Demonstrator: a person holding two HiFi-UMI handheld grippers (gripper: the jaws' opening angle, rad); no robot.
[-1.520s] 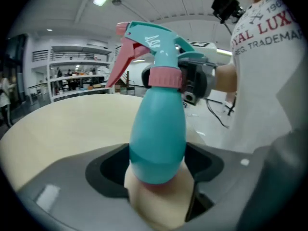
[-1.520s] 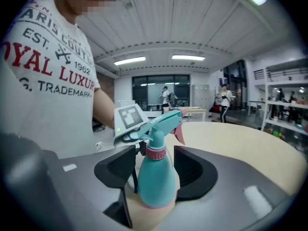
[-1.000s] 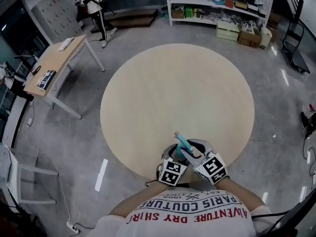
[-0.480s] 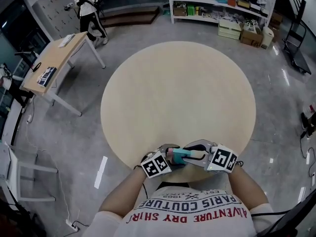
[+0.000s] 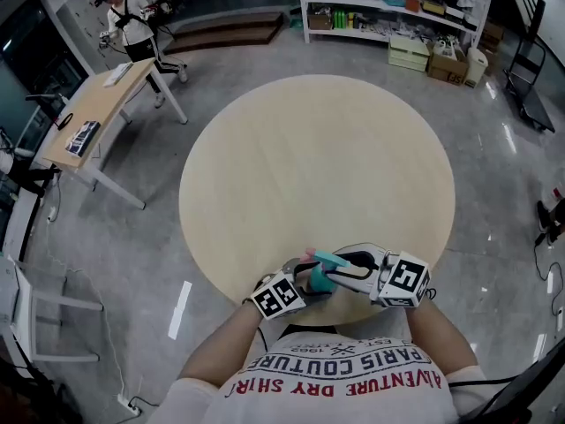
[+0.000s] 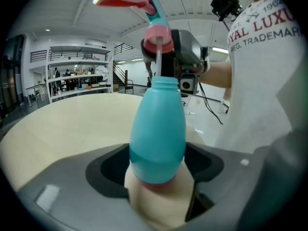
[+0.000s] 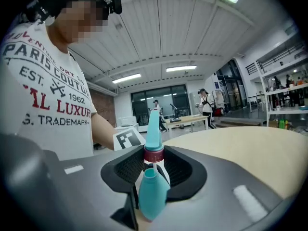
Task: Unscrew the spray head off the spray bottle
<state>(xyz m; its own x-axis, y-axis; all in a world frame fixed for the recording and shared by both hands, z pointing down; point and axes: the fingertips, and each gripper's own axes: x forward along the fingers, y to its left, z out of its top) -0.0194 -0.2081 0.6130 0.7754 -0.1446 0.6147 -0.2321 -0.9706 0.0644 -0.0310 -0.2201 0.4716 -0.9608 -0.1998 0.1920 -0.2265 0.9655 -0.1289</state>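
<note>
While left tool clamps the half-hidden bottle, right tool, just tightening, pinches the spray head.

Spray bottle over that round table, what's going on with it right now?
A person works two hand-held grippers over the table. The left gripper clamps the teal bottle low on its body. The right gripper holds the head by its pink collar, and its fingers have just been closing on it. The head is already off the neck and raised above it, with only the thin tube reaching down into the bottle's mouth.
</note>
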